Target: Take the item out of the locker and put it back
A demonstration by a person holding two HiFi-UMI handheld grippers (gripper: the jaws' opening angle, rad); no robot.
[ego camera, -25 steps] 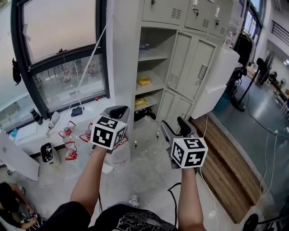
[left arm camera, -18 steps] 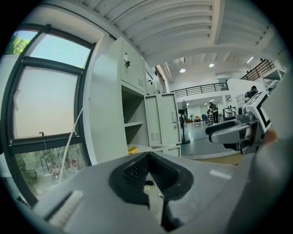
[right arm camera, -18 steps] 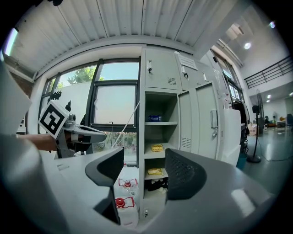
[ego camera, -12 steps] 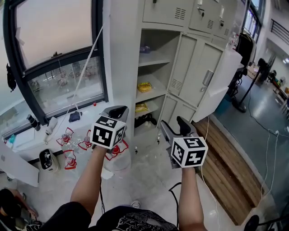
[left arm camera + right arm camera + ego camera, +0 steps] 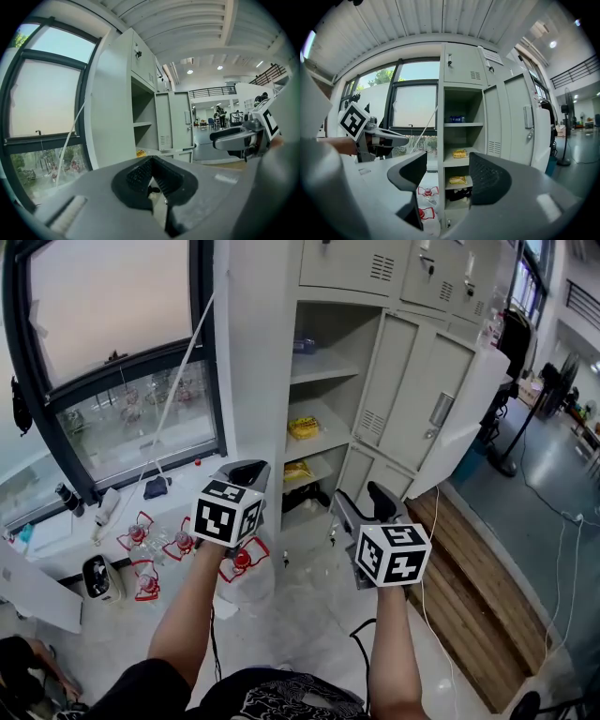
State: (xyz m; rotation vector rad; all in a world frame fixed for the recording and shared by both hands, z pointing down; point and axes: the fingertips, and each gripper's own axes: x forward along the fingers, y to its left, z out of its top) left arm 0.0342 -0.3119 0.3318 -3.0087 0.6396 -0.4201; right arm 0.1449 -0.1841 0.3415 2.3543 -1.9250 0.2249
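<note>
So the tall grey metal locker [image 5: 253, 381] has its door [image 5: 450, 399] swung wide open. A small yellow packet [image 5: 302, 427] sits on the middle shelf, back from the front edge. There's a second yellow packet [image 5: 293, 471] on the shelf below and a blue item [image 5: 304, 346] on the top shelf. Both grippers are out in front of the locker, well apart from it. The left gripper [image 5: 242, 468] has its fingers pressed together on nothing. The right gripper [image 5: 361, 504] has its fingers spread wide, empty too.
</note>
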